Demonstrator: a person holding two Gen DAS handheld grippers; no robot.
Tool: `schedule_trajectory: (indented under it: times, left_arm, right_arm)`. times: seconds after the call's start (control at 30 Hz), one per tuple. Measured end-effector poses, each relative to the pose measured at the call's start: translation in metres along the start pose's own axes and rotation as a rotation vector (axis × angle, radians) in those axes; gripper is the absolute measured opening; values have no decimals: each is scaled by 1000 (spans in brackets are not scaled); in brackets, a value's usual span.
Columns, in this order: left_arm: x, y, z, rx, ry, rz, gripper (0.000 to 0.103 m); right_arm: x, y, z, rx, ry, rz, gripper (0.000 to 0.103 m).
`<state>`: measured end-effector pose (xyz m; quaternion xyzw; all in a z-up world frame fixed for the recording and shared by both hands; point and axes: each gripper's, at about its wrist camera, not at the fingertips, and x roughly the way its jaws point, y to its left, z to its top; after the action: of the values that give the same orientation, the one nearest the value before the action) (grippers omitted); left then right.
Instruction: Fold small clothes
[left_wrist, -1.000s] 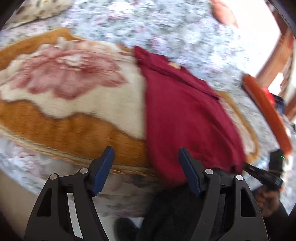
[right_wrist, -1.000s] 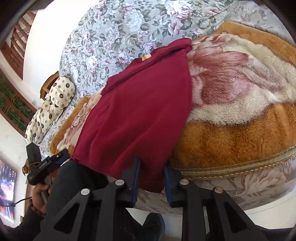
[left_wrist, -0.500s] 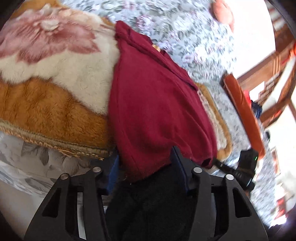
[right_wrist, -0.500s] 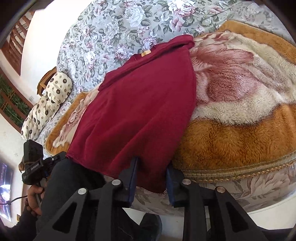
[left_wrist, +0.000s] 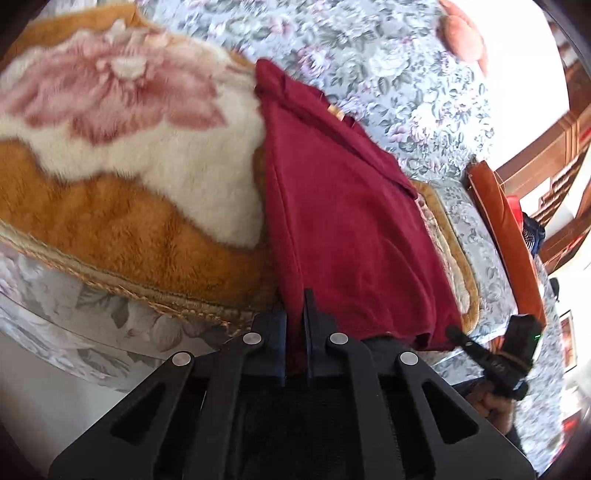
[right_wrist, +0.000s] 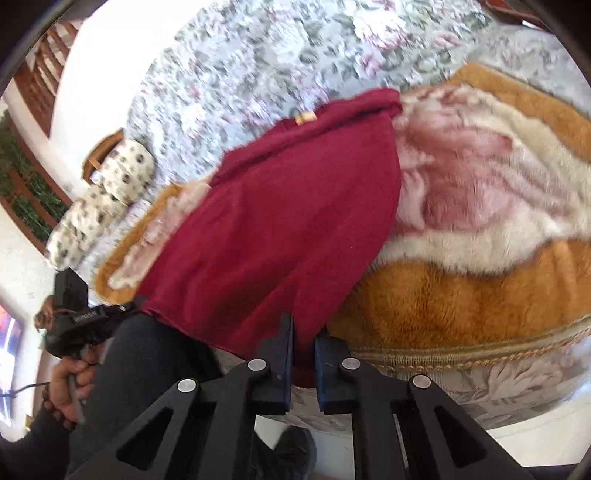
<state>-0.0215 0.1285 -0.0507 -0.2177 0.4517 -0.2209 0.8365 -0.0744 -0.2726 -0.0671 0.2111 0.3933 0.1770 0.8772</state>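
Observation:
A dark red garment (left_wrist: 343, 218) lies lengthwise on an orange and cream furry blanket (left_wrist: 122, 199), its collar end with a tan label far from me. My left gripper (left_wrist: 294, 317) is shut on the garment's near hem at its left corner. In the right wrist view the same garment (right_wrist: 288, 221) shows, and my right gripper (right_wrist: 303, 339) is shut on the near hem at the right corner. The other gripper shows at each view's edge, at the opposite hem corner.
The blanket lies on a floral bedspread (left_wrist: 399, 74). An orange cushion (left_wrist: 506, 229) lies at the right, a spotted pillow (right_wrist: 99, 206) at the left of the right wrist view. The bed's front edge and my dark-clothed legs (right_wrist: 147, 369) are just below the grippers.
My left gripper moved in from the left of the garment and closed on its near hem. My right gripper stayed shut on the hem and the view shifted slightly.

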Motion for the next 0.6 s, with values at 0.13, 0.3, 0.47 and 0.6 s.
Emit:
schedule_trajectory:
  times: [0.13,0.3,0.47,0.6]
  left_arm:
    - [-27,-10,-1,44,-24,-18,5]
    - [-60,-21,-18,71,-44,-52,5]
    - [-95,-29,-47,79,-56,-88,5]
    - [-127,-48,-59,120,-99,-138,5]
  right_arm:
    - [-47,12,10,-14,-69,38,6]
    - [-93,25,3,11,-59,91,6]
    - [-123,40,-18,39,-16,143,6]
    - [-154,41,-30,92,-10,195,6]
